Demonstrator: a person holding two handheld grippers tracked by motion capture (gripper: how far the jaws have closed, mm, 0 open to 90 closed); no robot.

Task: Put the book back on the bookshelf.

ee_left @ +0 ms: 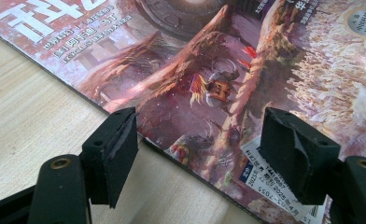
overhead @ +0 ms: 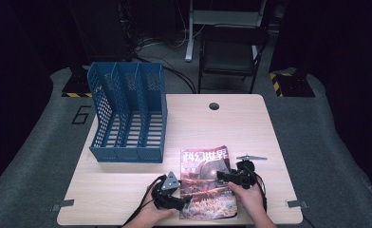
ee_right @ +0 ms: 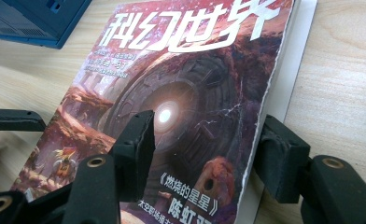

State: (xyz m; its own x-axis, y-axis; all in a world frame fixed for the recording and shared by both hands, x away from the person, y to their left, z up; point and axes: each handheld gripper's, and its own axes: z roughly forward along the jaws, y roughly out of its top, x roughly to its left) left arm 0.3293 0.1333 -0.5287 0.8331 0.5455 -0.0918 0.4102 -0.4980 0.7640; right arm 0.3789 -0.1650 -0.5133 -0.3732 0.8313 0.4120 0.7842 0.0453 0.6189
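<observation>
A magazine (overhead: 207, 183) with a reddish science-fiction cover lies flat on the wooden table (overhead: 127, 190) near its front edge. My left gripper (overhead: 186, 202) is at the magazine's left edge, open; in the left gripper view its jaws straddle the magazine's (ee_left: 228, 79) spine edge, one pad (ee_left: 118, 144) over bare wood. My right gripper (overhead: 222, 176) is open at the magazine's right side. In the right gripper view its jaws stand either side of the magazine's (ee_right: 172, 107) right edge, the right pad (ee_right: 281, 156) over the table. Nothing is gripped.
A blue three-slot file rack (overhead: 127, 111) stands at the table's back left, its corner (ee_right: 36, 21) visible in the right gripper view. A small grey metal piece (overhead: 251, 157) lies right of the magazine. A cable hole (overhead: 214, 106) sits at the far edge; a chair (overhead: 231, 52) stands beyond.
</observation>
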